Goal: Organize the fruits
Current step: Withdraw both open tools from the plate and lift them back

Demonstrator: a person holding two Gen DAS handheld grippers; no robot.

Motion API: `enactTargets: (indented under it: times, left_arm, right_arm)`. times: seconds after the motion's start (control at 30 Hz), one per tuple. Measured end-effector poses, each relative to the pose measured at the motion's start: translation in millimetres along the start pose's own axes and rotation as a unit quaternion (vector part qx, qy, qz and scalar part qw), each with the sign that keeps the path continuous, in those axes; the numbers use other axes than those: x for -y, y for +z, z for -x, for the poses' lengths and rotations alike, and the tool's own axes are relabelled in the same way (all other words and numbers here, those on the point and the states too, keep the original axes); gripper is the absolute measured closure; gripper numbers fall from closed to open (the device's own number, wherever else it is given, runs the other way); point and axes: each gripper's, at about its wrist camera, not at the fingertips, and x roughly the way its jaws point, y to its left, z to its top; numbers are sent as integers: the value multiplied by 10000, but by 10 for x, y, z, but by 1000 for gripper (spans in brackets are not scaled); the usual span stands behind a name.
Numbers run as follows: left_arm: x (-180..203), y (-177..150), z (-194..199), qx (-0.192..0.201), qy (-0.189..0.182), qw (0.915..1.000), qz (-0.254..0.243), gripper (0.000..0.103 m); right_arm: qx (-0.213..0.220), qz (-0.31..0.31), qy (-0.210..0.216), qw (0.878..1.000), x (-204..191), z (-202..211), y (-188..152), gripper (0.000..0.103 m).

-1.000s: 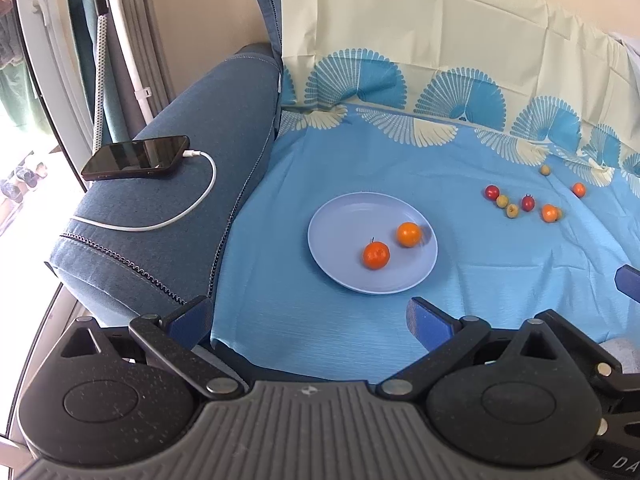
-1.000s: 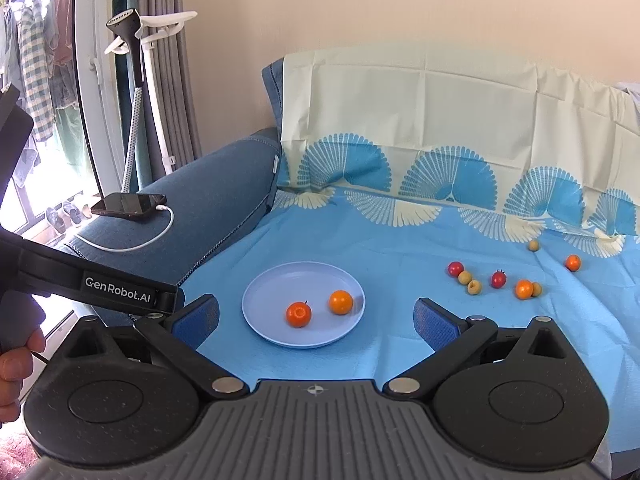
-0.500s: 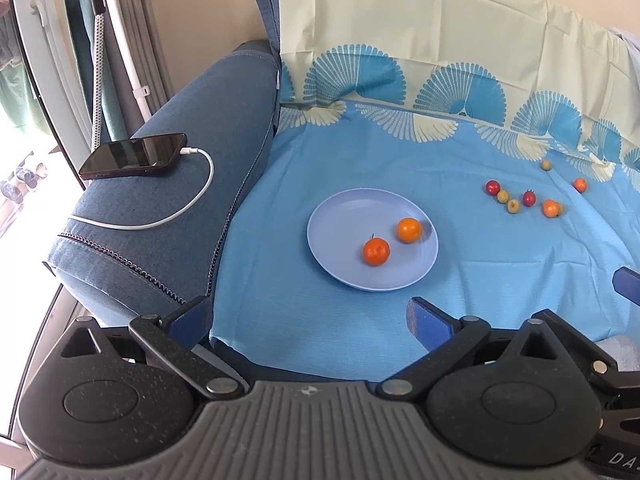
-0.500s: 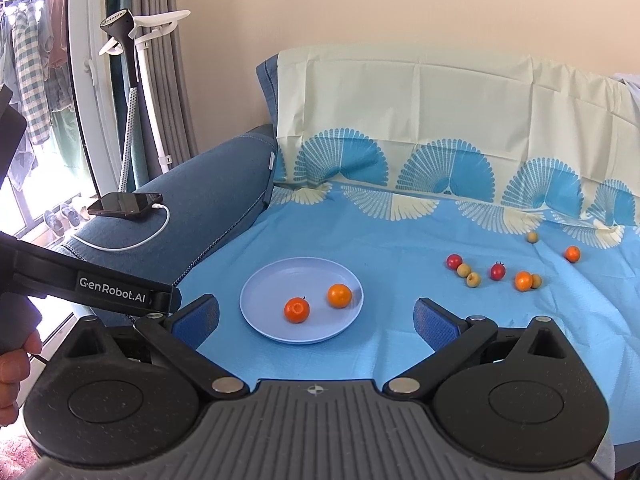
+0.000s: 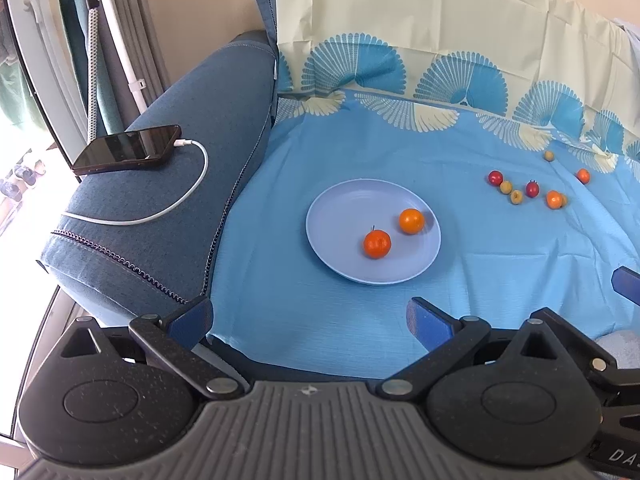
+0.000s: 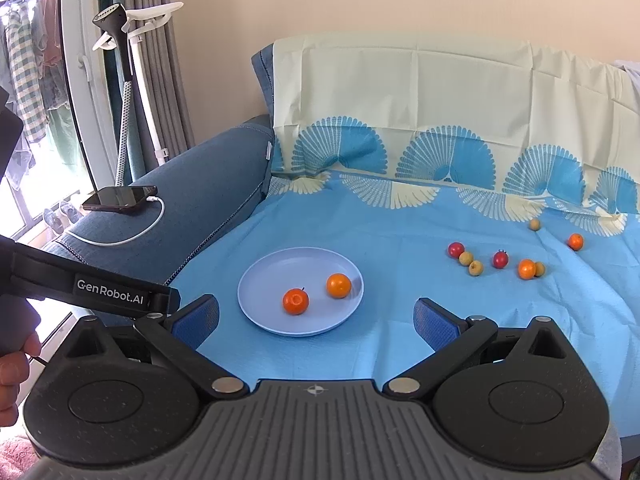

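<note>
At the near edge of the sofa seat, both grippers hang above the blue cloth (image 6: 360,220) with nothing between their fingers. The left gripper (image 5: 308,318) has its jaws spread wide, and the right gripper (image 6: 316,316) is spread wide in the same way — each one is empty.

Just ahead of the two tools lies the pale blue plate (image 6: 276,264) on the cloth. In the right wrist view it sits between the two blue fingertips and a little beyond them; in the left wrist view it is also in front, slightly toward the right finger. On the plate rest two orange fruits: one with a small stem (image 6: 295,301) at the nearer side and a second one (image 6: 339,285) just behind it to the right. They are close but do not touch.

Farther away, to the right of the plate and well apart from it, the loose fruits (image 6: 498,259) lie scattered on the cloth — red ones, small yellowish ones and orange ones. One orange fruit (image 6: 527,269) touches a small yellowish one beside it. Another orange fruit (image 6: 575,241) lies alone near the far right.

On the left, a dark phone (image 5: 128,149) lies on the blue sofa armrest (image 5: 168,208), with a white cable (image 5: 192,196) plugged in. A hand (image 6: 14,376) shows at the left edge of the right wrist view.
</note>
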Motion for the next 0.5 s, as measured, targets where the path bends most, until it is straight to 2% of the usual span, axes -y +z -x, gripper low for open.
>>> enactTargets:
  times: [0.5]
  left_arm:
    - [147, 93, -124, -170, 28, 9997, -154, 0]
  right_arm:
    - [-149, -210, -15, 9997, 124, -144, -21, 1]
